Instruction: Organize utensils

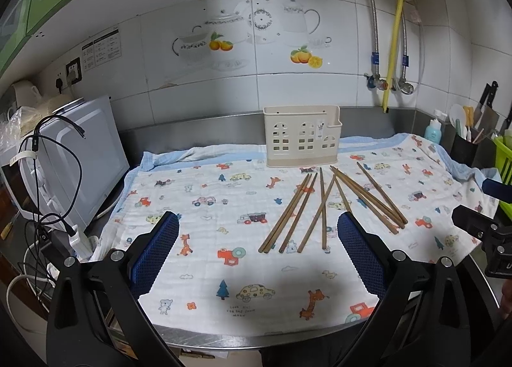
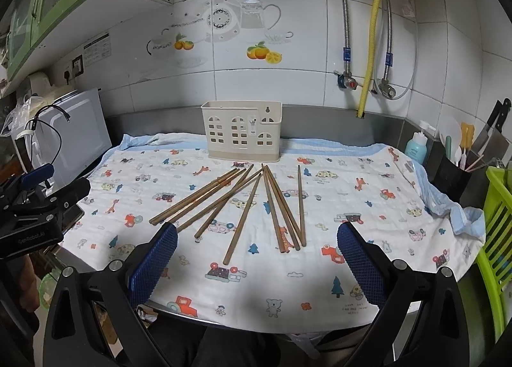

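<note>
Covering the steel counter (image 1: 224,339): printed cloth (image 1: 224,207), bearing everything.

Standing upright at the cloth's back edge, cream utensil holder (image 2: 243,134); lying fanned out just in front of it, touching nothing but cloth, wooden chopsticks (image 2: 256,203). Hovering near the front edge, left gripper (image 1: 259,258) and right gripper (image 2: 257,263), both spread wide, gripping nothing.

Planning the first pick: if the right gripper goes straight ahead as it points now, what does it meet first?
Probably the chopsticks fanned on the cloth between its open fingers; the cream holder stands beyond. Depth is uncertain.
</note>
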### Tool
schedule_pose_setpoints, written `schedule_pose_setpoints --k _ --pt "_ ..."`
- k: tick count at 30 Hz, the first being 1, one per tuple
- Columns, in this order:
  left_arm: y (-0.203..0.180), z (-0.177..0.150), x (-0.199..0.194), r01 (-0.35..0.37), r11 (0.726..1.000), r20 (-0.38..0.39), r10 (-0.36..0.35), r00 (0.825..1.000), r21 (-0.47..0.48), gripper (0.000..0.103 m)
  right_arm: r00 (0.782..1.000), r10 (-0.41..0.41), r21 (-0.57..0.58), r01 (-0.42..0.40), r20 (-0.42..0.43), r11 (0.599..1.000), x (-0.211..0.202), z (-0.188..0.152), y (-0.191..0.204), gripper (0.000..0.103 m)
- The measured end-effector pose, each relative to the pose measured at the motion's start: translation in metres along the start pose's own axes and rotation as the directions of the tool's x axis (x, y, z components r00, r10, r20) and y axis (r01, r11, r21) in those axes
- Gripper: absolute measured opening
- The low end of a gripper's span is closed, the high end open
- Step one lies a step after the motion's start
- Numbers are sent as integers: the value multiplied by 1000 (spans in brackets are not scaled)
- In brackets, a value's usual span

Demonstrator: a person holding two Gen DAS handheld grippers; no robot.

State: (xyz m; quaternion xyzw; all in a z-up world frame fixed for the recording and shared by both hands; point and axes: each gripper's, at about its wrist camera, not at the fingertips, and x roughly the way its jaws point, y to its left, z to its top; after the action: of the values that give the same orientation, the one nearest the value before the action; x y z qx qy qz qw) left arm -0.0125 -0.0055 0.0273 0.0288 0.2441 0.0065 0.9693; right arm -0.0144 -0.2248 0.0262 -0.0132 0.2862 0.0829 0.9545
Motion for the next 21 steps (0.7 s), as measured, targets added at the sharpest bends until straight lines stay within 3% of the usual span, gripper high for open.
schedule_pose_setpoints --k 21 --pt "1 -2 0 3 1000 0 -3 1000 -8 98 1000 3 1 -3 0 1000 0 0 1 97"
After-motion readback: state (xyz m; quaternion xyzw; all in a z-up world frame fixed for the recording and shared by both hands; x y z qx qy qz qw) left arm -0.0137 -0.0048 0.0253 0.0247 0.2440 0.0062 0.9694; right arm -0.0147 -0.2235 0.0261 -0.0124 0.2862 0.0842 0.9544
